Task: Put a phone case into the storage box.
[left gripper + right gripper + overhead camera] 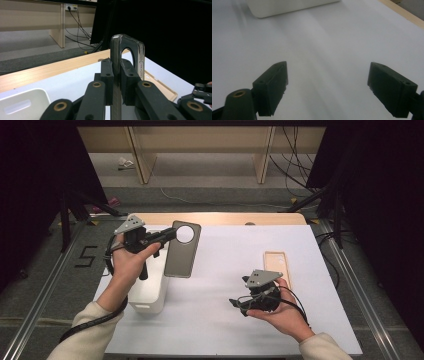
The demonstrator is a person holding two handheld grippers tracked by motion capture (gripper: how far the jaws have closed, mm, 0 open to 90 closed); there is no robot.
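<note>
Left gripper (167,235) is held above the left part of the desk (225,270), its jaws pinching a dark grey phone case (182,249) by one long edge. In the high view the case hangs clear of the desk surface, its flat back facing up toward the camera, with the large round camera cut-out at its far end. In the left gripper view the case (117,50) stands edge-on between the two black jaws, pads pressed against both faces; the cut-out opening and the side buttons are visible above the jaws. Below and just near of the left gripper sits a white box (150,292) at the left edge of the desk; its rounded corner also shows at the lower left of the left gripper view (22,105) and at the top of the right gripper view (287,6). A second case, beige (277,270), lies flat on the right part of the desk, well apart from the grey one; in the left gripper view it appears beyond the held case, to the right (162,87). Right gripper (235,303) rests in the person's hand low over the near right part of the desk, just near of the beige case. Its jaws stand spread wide with nothing between them, white desk surface visible in the gap (327,87).
</note>
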